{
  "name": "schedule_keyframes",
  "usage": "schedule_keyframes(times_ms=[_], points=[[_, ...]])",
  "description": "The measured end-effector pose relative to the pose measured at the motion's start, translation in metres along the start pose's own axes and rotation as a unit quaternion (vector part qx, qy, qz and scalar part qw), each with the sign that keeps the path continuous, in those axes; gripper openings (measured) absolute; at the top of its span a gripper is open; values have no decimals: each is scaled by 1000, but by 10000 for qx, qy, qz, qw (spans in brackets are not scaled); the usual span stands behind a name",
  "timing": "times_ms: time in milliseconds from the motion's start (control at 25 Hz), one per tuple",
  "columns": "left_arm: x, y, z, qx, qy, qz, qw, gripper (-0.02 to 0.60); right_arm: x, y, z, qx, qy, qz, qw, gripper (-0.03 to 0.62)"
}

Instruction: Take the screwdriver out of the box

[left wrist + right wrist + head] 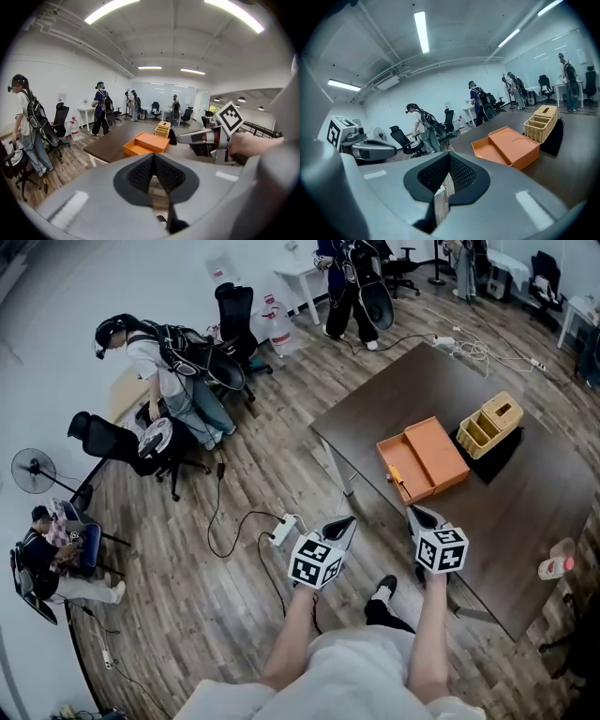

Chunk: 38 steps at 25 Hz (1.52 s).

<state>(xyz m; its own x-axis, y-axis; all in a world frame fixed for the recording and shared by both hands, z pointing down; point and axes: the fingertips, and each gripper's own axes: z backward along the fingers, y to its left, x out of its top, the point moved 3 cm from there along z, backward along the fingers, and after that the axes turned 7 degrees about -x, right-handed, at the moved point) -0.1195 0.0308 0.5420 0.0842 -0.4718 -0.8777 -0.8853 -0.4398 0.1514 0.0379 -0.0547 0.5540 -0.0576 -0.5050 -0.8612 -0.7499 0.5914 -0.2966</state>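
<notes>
- We hold the left gripper (341,525) over the wooden floor (216,615), off the near-left corner of the table (525,512). Its jaws meet tip to tip, with nothing between them.
- The right gripper (418,516) hangs just beside the table's near edge. Its jaws are likewise pressed together and grip nothing.
- The two grippers sit side by side, a little apart, and both point toward roughly 12 o'clock in the head view.
- The box (441,456) is orange and lies open on the table, at about 12 to 1 o'clock from the right gripper and clear of both grippers.
- The screwdriver (398,479) lies inside the box, in the compartment nearest us, along its near-left wall. Its yellow handle points toward 11 o'clock and its dark shaft toward 5 o'clock.
- A wicker basket (489,425) stands at 2 o'clock from the box, just beside it, on a dark cloth (502,457).
- From the left gripper view, the right gripper sits at 3 o'clock, and the box and basket are straight ahead beyond the closed tips.
- Across the room, at 10 o'clock in the head view, a person (164,371) bends over the office chairs (112,442).
- Another person (47,549) sits at 8 o'clock, near a standing fan (33,471).
</notes>
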Motion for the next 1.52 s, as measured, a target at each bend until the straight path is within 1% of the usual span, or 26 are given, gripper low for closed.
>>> schedule_keyframes(times_ms=[200, 400, 640, 840, 960, 1080, 1160, 1360, 1520], points=[[25, 25, -40, -113, 107, -68, 9999, 54, 15, -31, -37, -124, 273, 31, 9995, 0], [30, 43, -81, -230, 259, -162, 9993, 54, 24, -62, -72, -245, 343, -56, 9991, 0], [41, 58, -111, -305, 250, -43, 9992, 54, 30, -80, -95, -306, 542, 37, 9981, 1], [34, 63, -118, -348, 342, 123, 9987, 54, 24, -88, -104, -372, 813, 202, 9958, 2], [30, 74, -113, -258, 339, 237, 9988, 54, 25, -93, -107, -409, 820, 161, 9957, 2], [21, 86, -109, -128, 347, 377, 9986, 54, 16, -95, -111, -402, 940, 198, 9946, 0], [17, 91, -111, -108, 347, 465, 9983, 54, 11, -95, -116, -391, 1026, 225, 9937, 1], [16, 96, -126, -271, 390, 508, 9976, 54, 9, -98, -124, -485, 1128, 281, 9920, 0], [22, 108, -144, -494, 518, 420, 9966, 54, 12, -105, -137, -629, 1207, 193, 9905, 0]])
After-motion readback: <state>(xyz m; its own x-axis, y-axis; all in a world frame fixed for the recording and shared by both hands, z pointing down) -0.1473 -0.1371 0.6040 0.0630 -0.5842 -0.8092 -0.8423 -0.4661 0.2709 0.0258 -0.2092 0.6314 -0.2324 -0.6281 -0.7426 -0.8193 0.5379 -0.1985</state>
